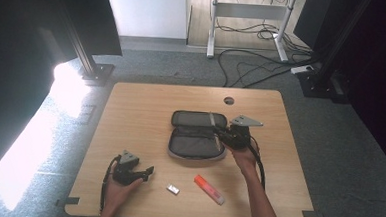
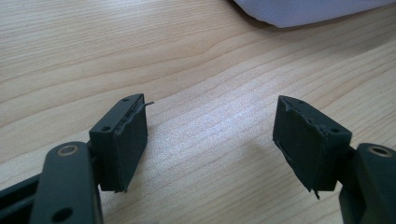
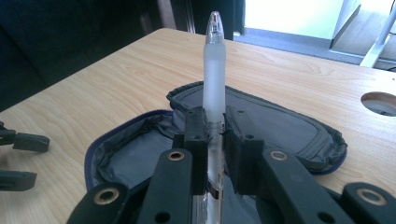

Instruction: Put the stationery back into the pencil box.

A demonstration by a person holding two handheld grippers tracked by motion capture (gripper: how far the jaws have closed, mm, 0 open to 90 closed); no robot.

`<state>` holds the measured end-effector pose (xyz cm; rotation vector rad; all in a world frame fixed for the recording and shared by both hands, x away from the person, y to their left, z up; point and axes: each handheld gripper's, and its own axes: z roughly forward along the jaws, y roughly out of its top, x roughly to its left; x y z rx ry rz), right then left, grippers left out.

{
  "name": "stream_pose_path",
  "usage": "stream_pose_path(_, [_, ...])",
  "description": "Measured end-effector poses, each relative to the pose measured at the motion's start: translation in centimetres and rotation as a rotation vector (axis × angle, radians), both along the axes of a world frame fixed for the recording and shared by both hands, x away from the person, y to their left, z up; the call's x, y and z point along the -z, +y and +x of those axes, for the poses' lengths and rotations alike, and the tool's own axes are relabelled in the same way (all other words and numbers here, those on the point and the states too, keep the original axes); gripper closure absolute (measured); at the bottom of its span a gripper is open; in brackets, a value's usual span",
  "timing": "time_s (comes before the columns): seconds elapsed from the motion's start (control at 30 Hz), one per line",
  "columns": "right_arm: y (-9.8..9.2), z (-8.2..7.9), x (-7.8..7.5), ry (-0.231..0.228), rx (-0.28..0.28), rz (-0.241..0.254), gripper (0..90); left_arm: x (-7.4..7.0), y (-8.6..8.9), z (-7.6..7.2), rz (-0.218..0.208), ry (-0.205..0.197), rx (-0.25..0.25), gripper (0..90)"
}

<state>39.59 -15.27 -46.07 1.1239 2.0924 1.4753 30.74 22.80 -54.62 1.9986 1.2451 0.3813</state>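
Note:
An open grey pencil case point(image 1: 194, 138) lies flat at the table's middle. My right gripper point(image 1: 221, 134) hovers at its right end, shut on a frosted clear pen point(image 1: 212, 120). In the right gripper view the pen point(image 3: 214, 70) runs straight out between the jaws of the right gripper point(image 3: 215, 140), over the pencil case point(image 3: 289, 126). My left gripper point(image 1: 149, 172) rests near the front left of the table, open. In its own view the left gripper point(image 2: 210, 112) has bare wood between its jaws.
An orange highlighter point(image 1: 208, 189) and a small white eraser-like block point(image 1: 172, 189) lie near the front edge. A cable hole point(image 1: 229, 100) sits behind the case. A white object point(image 2: 303, 11) shows ahead of the left jaws. Cables cross the floor beyond.

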Motion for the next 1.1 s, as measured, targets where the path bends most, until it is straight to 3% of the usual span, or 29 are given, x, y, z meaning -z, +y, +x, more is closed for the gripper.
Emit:
stream_pose_path(0.2, [0.3, 0.4, 0.4, 0.009, -0.001, -0.013, 78.7, 0.0, 0.0, 0.0, -0.004, 0.0, -0.002, 26.9])
stream_pose_path(0.47, [0.9, 0.9, 1.3, 0.012, 0.001, -0.068, 78.6, 0.0, 0.1, 0.0, -0.007, 0.002, -0.001, 26.9])
stream_pose_path(1.1, [2.2, 1.3, 3.3, 0.047, -0.022, -0.103, 78.6, 0.0, 0.1, 0.0, -0.011, 0.002, -0.002, 26.9])
